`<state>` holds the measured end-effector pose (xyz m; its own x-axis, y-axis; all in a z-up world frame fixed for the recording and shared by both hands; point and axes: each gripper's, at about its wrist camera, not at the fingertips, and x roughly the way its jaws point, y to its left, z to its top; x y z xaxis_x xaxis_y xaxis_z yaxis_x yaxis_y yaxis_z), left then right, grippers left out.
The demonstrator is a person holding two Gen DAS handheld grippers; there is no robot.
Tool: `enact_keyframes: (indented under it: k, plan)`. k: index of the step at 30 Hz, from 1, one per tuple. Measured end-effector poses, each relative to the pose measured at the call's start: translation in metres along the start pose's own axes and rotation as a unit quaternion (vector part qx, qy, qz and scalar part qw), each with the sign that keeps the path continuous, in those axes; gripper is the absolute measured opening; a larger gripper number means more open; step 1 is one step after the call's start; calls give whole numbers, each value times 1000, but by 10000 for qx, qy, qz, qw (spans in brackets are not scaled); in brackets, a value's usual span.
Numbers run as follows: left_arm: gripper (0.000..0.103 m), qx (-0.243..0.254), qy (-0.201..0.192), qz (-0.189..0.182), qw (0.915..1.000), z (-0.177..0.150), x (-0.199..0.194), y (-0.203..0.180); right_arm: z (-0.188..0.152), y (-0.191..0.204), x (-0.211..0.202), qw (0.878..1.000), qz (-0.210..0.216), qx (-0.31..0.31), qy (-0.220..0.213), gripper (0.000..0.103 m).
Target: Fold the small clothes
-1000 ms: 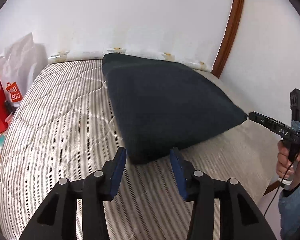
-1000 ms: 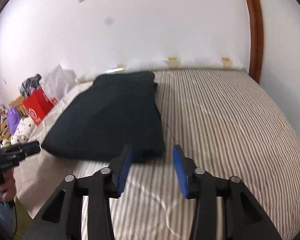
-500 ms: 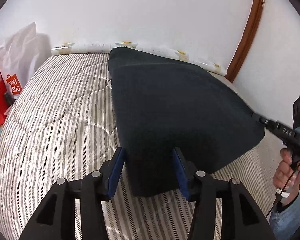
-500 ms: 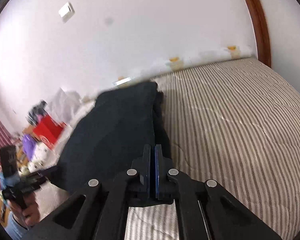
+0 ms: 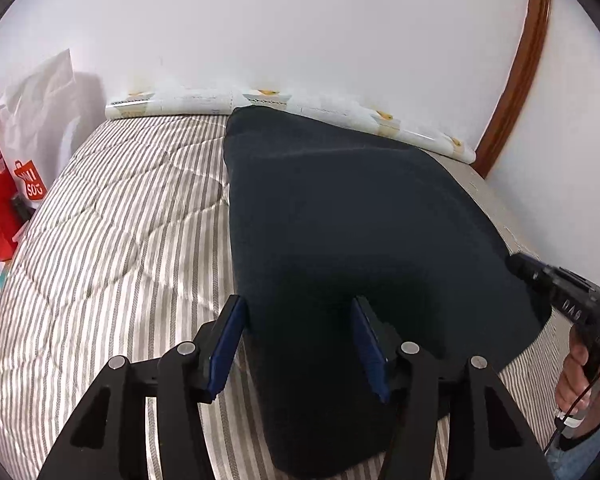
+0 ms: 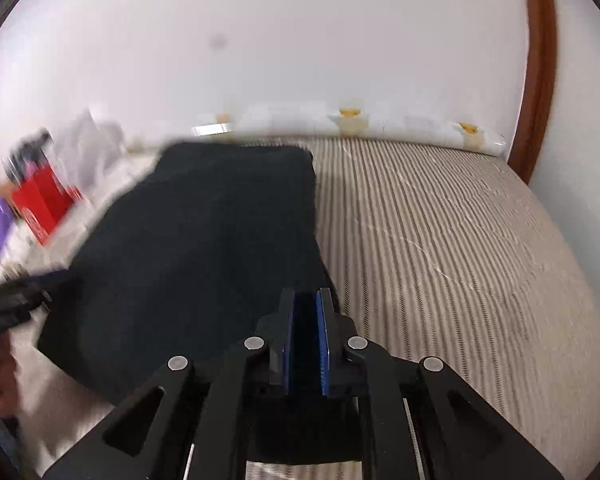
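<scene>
Dark garment [image 5: 340,220] — right claw [image 6: 306,344] clamps its corner, left claw [image 5: 298,346] straddles it, spread.

left gripper [image 5: 298,346] agape, right gripper [image 6: 306,346] clamped

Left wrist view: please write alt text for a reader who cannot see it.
The open left gripper straddles the near corner of a dark folded garment on a striped mattress. The right gripper meets its right corner.
</scene>
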<state>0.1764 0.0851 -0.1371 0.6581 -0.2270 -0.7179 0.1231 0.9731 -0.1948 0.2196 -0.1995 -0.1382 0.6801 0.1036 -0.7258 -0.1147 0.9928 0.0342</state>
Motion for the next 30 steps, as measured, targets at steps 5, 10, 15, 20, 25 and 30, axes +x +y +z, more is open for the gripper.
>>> enact_keyframes:
  k: [5, 10, 15, 20, 25, 30]
  plan:
    - [53, 15, 36, 87, 10000, 17, 12, 2, 13, -6, -3, 10000, -76, -23, -48, 11]
    - [53, -19, 75, 239, 9997, 36, 25, 4, 39, -4, 4, 9999, 95, -2, -90, 41]
    - [53, -28, 169, 293, 9994, 46, 38, 9, 68, 0, 34, 9989, 429, 150, 100, 46]
    - [53, -105, 218, 213, 9995, 47, 45, 11, 77, -3, 78, 9946, 591, 374, 771, 7]
    - [53, -31, 178, 190, 9997, 51, 47, 12, 72, -20, 74, 9912, 972, 712, 540, 7]
    - [53, 8, 187, 313, 9993, 70, 59, 16, 82, -8, 78, 9941, 695, 530, 638, 13]
